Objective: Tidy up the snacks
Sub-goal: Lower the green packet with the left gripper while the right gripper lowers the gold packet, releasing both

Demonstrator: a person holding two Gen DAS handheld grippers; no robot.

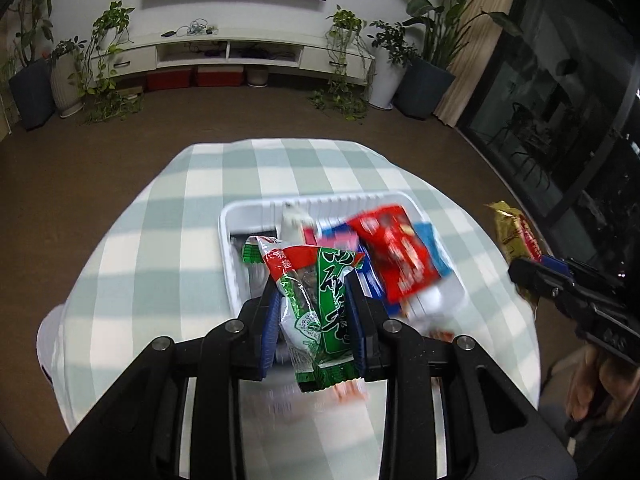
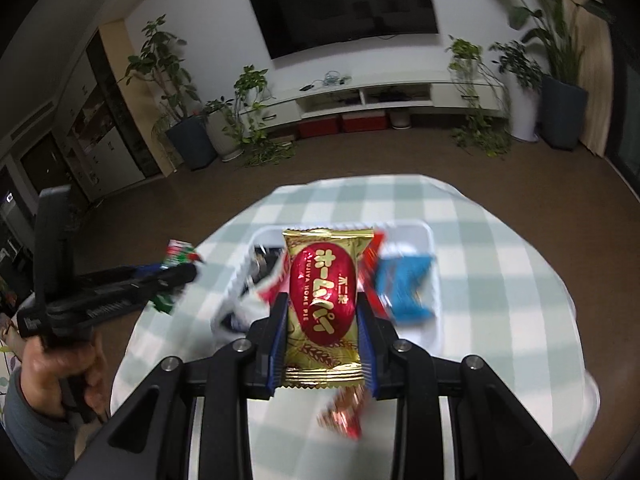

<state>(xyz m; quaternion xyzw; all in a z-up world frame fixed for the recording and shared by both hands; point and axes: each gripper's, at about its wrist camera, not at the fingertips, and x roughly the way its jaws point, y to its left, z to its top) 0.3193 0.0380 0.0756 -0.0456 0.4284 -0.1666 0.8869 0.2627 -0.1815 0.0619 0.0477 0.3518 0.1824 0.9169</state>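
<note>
The green snack packet (image 1: 316, 304) sits clamped between the blue pads of the left gripper (image 1: 314, 312), held above the near edge of the white tray (image 1: 248, 212) on the checked worktop (image 1: 168, 216). Only the left wrist view shows its print clearly; from the right wrist it is a blurred scrap of green and red at the tip of the left gripper (image 2: 176, 276). The gold and red pie packet (image 2: 324, 304) is gripped upright in the jaws of the right gripper (image 2: 323, 320), above the tray (image 2: 428, 232). The left view catches only its gold end (image 1: 514, 232) sticking out past the right gripper (image 1: 532, 276) (off the worktop's right edge). Both pairs of jaws stand narrow, each closed on its packet. In the tray lie a red packet (image 1: 396, 256) and a blue one (image 2: 404, 284). The right view alone shows a small red wrapper (image 2: 344, 412) on the cloth below the jaws, and the hand (image 2: 60, 368) that carries the left gripper
</note>
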